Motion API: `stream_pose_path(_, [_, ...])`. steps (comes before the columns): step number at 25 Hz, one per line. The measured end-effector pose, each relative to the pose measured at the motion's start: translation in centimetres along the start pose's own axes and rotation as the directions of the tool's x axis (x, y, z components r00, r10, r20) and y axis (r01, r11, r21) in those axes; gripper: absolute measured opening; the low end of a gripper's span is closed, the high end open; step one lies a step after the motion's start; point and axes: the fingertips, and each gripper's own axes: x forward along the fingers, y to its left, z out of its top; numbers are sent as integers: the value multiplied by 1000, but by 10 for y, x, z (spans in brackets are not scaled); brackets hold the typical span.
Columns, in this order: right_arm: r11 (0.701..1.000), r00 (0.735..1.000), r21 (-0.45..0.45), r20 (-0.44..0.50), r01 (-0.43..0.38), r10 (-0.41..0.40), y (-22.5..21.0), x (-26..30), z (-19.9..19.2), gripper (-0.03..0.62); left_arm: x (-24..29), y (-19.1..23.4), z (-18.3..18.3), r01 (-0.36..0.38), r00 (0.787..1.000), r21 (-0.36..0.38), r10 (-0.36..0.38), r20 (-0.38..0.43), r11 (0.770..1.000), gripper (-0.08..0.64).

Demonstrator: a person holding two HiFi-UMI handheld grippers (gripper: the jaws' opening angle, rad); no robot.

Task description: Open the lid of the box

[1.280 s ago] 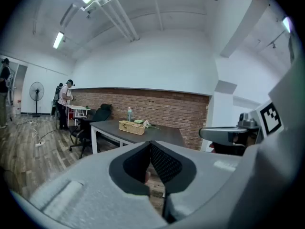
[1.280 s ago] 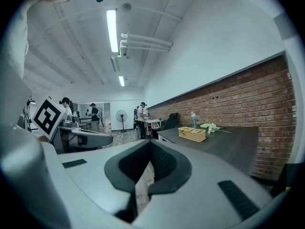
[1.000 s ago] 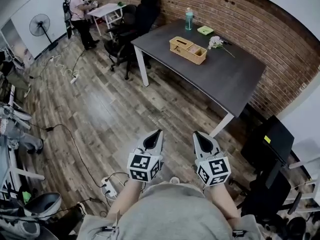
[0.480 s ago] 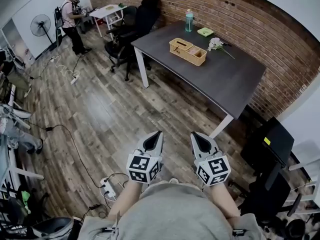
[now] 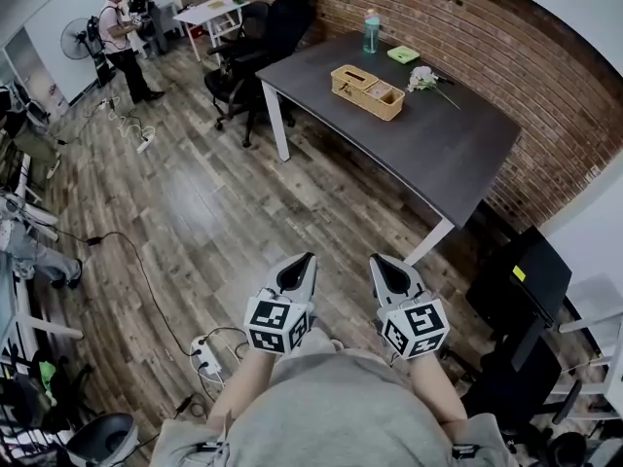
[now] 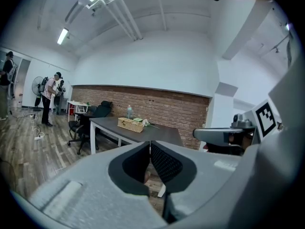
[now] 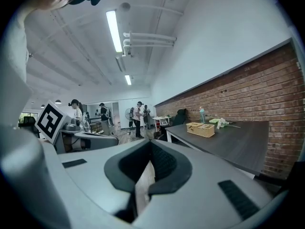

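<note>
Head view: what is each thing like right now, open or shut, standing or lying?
Left gripper: jaws shut, empty.
Right gripper: jaws shut, empty.
Box: on the table, untouched; lid too small to tell.
Bottle: upright.
Flowers: lying flat.

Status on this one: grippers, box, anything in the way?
Shut and empty: left gripper, right gripper, well short of the table. On it, wicker box, untouched. Nothing blocking the approach.
</note>
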Motion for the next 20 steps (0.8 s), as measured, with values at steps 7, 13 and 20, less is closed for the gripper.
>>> stream_pose_path(7, [1000, 999, 11, -14, -29, 29, -4, 5, -2, 9, 1, 5, 1, -30, 1000, -3, 30, 3, 1000, 21])
stream_pose_path(13, [998, 997, 15, -38, -60, 60, -7, 18, -4, 63, 6, 12, 0, -42, 999, -9, 42, -7, 999, 21])
stream_pose_path(20, [997, 996, 23, -45, -73, 74, -18, 49, -3, 92, 21, 35, 4, -65, 998, -14, 65, -8, 998, 21])
